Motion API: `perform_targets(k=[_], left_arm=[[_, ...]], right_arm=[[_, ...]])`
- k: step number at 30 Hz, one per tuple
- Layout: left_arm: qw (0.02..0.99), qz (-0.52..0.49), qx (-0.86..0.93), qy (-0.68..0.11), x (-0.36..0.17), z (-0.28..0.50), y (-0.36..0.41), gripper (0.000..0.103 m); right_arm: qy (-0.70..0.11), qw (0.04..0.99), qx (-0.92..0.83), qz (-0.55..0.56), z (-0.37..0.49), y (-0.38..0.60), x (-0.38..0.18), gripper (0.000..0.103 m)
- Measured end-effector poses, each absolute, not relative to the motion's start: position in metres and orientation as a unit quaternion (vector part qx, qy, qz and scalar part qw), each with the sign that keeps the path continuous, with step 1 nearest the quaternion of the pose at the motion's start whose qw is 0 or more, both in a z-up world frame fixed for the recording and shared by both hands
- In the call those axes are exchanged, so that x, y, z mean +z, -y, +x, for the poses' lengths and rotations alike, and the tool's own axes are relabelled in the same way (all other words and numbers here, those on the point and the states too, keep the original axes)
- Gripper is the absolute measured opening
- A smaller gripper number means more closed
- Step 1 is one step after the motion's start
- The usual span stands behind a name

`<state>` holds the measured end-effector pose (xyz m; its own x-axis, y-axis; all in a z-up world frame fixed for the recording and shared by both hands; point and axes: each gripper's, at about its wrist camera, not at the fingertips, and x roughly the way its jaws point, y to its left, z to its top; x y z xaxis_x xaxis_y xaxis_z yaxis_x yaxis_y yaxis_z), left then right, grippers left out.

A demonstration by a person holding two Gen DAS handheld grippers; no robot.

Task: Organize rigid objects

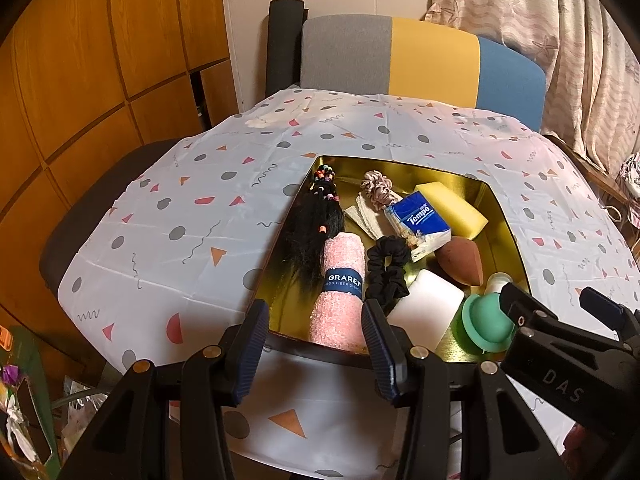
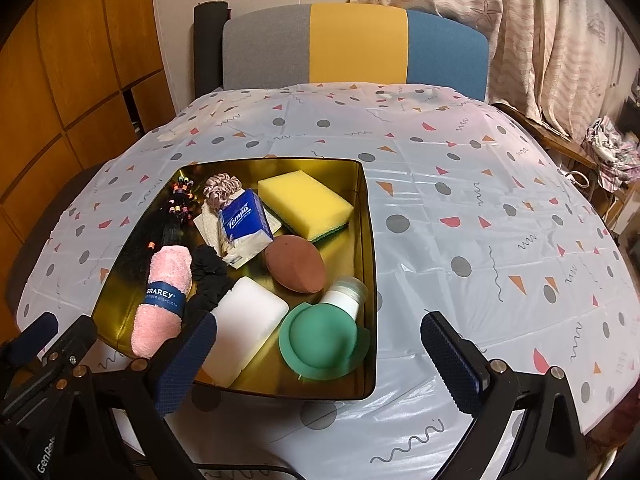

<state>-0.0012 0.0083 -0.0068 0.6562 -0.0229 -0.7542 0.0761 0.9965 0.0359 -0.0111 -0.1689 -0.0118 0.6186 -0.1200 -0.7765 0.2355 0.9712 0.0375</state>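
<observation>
A gold metal tray (image 2: 370, 240) sits on the patterned tablecloth (image 2: 480, 208). It holds a pink rolled dishcloth (image 2: 166, 296), a white block (image 2: 244, 328), a green silicone dome (image 2: 320, 340), a small white bottle (image 2: 348, 292), a brown egg-shaped sponge (image 2: 294, 262), a yellow sponge (image 2: 304, 202), a blue tissue pack (image 2: 244, 220), a black scrunchie (image 2: 208, 272), a pink scrunchie (image 2: 222, 190) and a black beaded hairpiece (image 2: 176, 216). My right gripper (image 2: 320, 354) hangs open before the tray's near edge. My left gripper (image 1: 316, 344) is open near the dishcloth (image 1: 340, 292) without touching it.
A chair (image 2: 356, 44) with a grey, yellow and blue back stands behind the table. Wooden cabinet doors (image 1: 80, 80) are at the left and a curtain (image 2: 540, 20) at the right. Cluttered bags (image 1: 24, 392) lie low at the left. Bare cloth spreads right of the tray.
</observation>
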Motion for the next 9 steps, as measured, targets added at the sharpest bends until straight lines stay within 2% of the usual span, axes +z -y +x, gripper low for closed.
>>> perform_targets(k=[9], left_arm=[[0.91,0.035,-0.029,-0.413,-0.0087,-0.0016,-0.0052,0.048]], right_arm=[[-0.424,0.897,-0.101,0.07,-0.0119,0.1705,-0.013,0.103]])
